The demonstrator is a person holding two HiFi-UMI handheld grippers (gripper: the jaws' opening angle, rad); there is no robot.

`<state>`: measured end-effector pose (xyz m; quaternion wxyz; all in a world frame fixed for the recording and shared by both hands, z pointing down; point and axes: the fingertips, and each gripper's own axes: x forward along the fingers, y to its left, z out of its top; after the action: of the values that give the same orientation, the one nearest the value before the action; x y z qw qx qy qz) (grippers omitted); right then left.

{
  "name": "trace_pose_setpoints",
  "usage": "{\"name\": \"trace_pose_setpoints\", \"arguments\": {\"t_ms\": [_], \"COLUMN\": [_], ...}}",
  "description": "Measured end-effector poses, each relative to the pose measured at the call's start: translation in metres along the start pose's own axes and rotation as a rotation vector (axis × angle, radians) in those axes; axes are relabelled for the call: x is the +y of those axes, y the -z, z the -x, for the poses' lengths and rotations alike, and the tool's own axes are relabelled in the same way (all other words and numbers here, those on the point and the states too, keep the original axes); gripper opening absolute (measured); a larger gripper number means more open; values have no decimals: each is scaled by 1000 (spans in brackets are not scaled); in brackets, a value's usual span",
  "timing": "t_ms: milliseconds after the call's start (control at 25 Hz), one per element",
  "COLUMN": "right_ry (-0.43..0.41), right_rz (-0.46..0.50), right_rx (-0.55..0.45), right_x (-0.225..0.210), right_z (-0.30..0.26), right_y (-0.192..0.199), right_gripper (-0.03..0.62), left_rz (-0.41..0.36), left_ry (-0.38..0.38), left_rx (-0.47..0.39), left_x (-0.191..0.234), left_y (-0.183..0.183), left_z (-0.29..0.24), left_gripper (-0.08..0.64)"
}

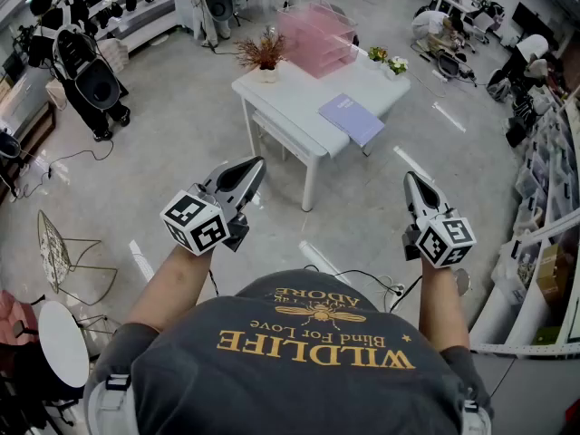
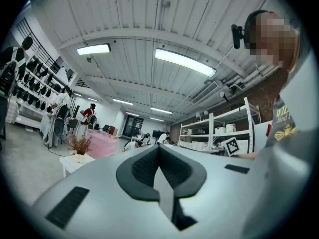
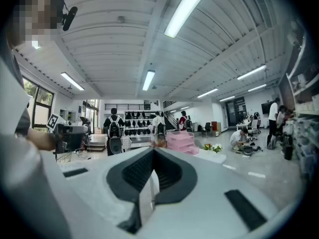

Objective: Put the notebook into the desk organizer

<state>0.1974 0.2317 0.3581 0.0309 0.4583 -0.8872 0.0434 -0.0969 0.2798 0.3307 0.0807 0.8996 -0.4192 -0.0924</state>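
A lilac notebook (image 1: 352, 118) lies flat near the front right corner of a white table (image 1: 286, 98). The pink translucent desk organizer (image 1: 316, 37) stands at the table's far side; it also shows small in the left gripper view (image 2: 102, 146) and the right gripper view (image 3: 181, 141). Both grippers are held out level in front of the person, well short of the table. My left gripper (image 1: 255, 165) is shut with nothing in it, its jaws meeting (image 2: 158, 149). My right gripper (image 1: 410, 178) is also shut and empty (image 3: 153, 151).
A vase of dried reddish plants (image 1: 263, 55) stands at the table's far left, and small flower pots (image 1: 388, 62) at its far right. A wire chair (image 1: 56, 247) and a round white stool (image 1: 62, 342) are at my left; shelving (image 1: 544, 243) runs along the right. People stand far off.
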Motion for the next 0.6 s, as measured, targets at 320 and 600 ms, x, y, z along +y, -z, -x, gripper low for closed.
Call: {"name": "trace_pose_setpoints", "arguments": {"t_ms": [320, 600], "right_ry": [4, 2], "right_rz": [16, 32], "right_rx": [16, 17], "right_x": [-1, -5], "right_z": [-6, -6], "right_y": [2, 4], "right_gripper": [-3, -2], "left_rz": [-4, -9], "left_ry": [6, 7], "left_rx": [-1, 1], "left_x": [3, 1], "left_y": [-1, 2], "left_z": [0, -5], "left_gripper": [-2, -2]}}
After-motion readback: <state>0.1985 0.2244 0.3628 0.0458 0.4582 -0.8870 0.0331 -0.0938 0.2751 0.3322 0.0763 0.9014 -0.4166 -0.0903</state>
